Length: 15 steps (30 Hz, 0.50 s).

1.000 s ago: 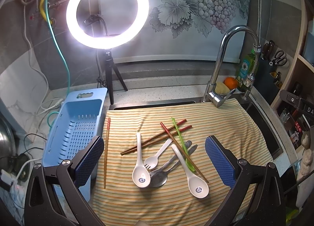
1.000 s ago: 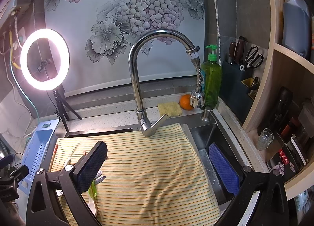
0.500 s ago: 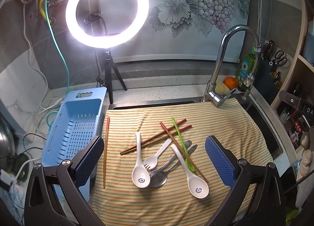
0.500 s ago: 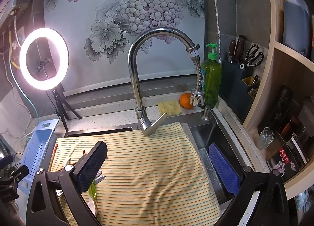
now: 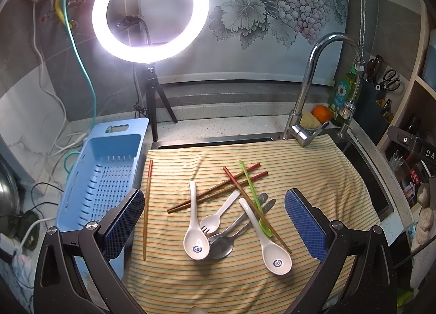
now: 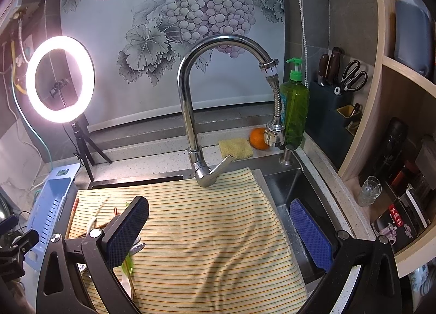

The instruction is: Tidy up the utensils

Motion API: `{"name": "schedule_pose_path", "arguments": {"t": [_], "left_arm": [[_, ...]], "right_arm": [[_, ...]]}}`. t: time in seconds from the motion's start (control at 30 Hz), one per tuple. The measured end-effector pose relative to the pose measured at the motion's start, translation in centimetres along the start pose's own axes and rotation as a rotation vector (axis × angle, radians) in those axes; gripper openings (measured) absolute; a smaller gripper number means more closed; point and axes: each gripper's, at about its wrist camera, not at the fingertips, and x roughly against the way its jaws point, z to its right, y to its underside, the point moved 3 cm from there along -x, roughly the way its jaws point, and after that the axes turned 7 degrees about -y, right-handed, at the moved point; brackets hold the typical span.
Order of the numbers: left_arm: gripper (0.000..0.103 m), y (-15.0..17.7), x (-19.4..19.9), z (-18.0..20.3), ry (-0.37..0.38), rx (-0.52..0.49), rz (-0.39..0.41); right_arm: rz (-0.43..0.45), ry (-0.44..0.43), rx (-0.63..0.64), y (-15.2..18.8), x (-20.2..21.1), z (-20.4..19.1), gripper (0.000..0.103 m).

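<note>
You work over a striped cloth point(image 5: 313, 166) that covers the sink, with a faucet point(image 5: 310, 74) behind it. Between the wide-open fingers of your left gripper point(image 5: 215, 224) lies the pile of utensils point(image 5: 231, 210): two white soup spoons point(image 5: 194, 243), one white spork point(image 5: 215, 221), two metal spoons point(image 5: 223, 243), one green utensil point(image 5: 253, 194) and three chopsticks crossed. A fourth chopstick point(image 5: 147, 205) lies alone just beside the left finger, near the cloth edge. Beyond that finger stands the blue basket point(image 5: 81, 177), holding nothing. Your right gripper point(image 6: 218, 229) is also wide open and holds nothing; bare cloth lies between its fingers, the pile sits behind its left finger, and the open sink point(image 6: 294, 185) lies at its right finger.
</note>
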Motion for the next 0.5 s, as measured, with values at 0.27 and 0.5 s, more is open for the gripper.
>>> {"name": "schedule_pose_path", "arguments": {"t": [0.27, 0.5], "left_arm": [[0.102, 0.4, 0.1, -1.4, -0.015, 0.024, 0.001], [0.102, 2.0, -0.4, -3.7, -0.040, 0.078, -0.042]], "right_arm": [[0.011, -0.046, 0.011, -0.1, -0.2, -0.5, 0.102], [-0.028, -0.115, 0.020, 0.2, -1.7, -1.0, 0.102]]}}
